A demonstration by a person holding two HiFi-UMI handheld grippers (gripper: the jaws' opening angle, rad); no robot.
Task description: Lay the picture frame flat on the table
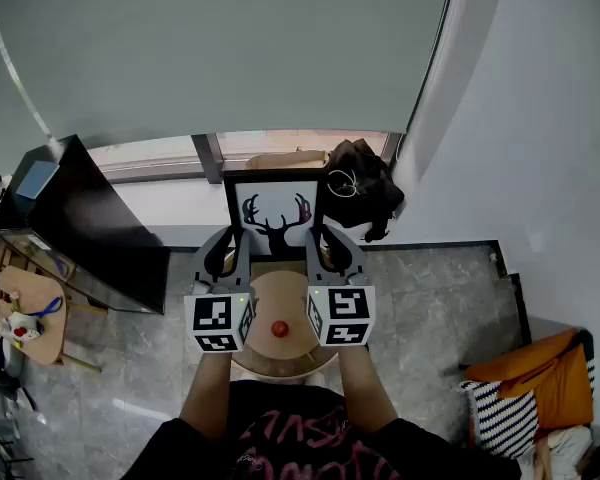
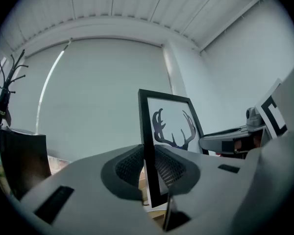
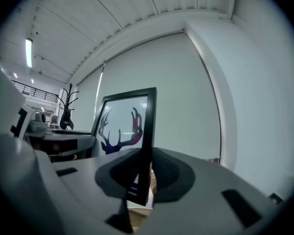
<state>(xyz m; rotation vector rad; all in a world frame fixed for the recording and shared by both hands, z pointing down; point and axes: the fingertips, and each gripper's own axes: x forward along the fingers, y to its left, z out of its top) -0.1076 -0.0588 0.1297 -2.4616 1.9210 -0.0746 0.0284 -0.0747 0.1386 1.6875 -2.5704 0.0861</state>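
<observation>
The black picture frame (image 1: 276,213) with a dark antler print on white stands upright above the far side of a small round wooden table (image 1: 271,313). My left gripper (image 1: 232,250) is shut on the frame's left edge (image 2: 148,146). My right gripper (image 1: 326,246) is shut on its right edge (image 3: 147,141). Each gripper view shows the black border pinched between the ribbed pads (image 2: 169,168), with the print (image 3: 118,131) beyond. The frame's bottom edge is hidden behind the grippers.
A small red ball (image 1: 279,329) lies on the round table near me. A dark cabinet (image 1: 85,228) stands at left, with a second small table (image 1: 30,320) holding trinkets. A dark bag (image 1: 365,188) sits behind the frame at the window. Striped and orange cushions (image 1: 530,393) lie at right.
</observation>
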